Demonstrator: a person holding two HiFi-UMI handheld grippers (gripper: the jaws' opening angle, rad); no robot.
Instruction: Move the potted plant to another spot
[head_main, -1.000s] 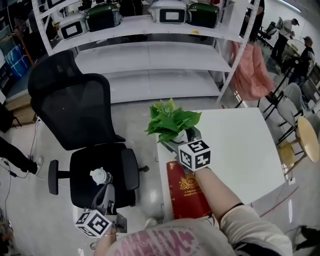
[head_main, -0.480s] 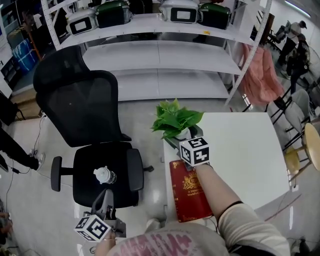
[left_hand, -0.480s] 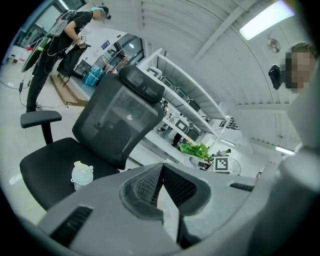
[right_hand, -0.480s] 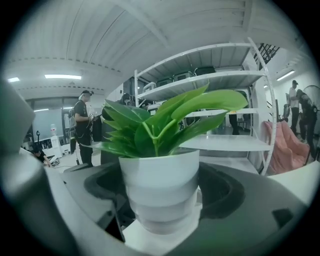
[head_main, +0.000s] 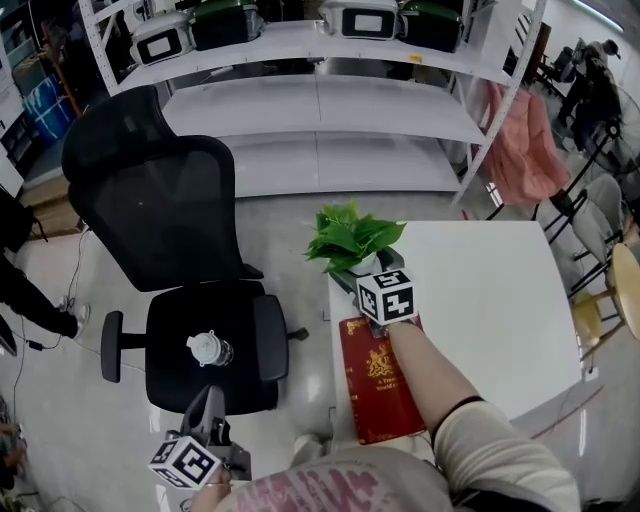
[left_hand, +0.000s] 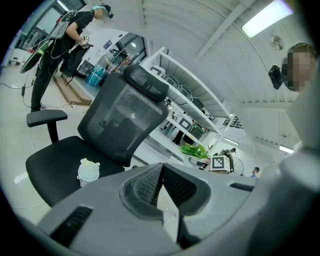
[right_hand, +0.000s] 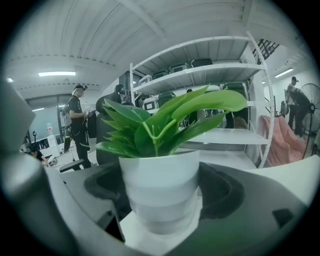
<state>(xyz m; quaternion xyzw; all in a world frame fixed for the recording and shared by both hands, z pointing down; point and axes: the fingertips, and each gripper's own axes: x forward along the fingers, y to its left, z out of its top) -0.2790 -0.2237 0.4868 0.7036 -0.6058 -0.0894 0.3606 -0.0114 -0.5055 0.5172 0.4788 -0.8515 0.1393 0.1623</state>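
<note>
The potted plant (head_main: 355, 236), green leaves in a white ribbed pot (right_hand: 159, 192), stands at the near left corner of the white table (head_main: 490, 300). My right gripper (head_main: 363, 274) reaches it from the book side. Its jaws stand wide on either side of the pot, which fills the gap between the pads, so the right gripper (right_hand: 160, 202) is shut on it. The pot's base is at the table top. My left gripper (head_main: 213, 400) hangs low in front of the chair. The left gripper (left_hand: 161, 172) is shut, pads together, with nothing in it.
A red book (head_main: 375, 385) lies on the table's near left edge under my right forearm. A black office chair (head_main: 170, 230) with a white-lidded bottle (head_main: 205, 350) on its seat stands left of the table. White shelving (head_main: 320, 110) runs behind, and a pink cloth (head_main: 520, 140) hangs at its right.
My right hand has sunk a little at the table's corner with the pot still between its jaws. The left gripper has drifted slightly lower by the chair.
</note>
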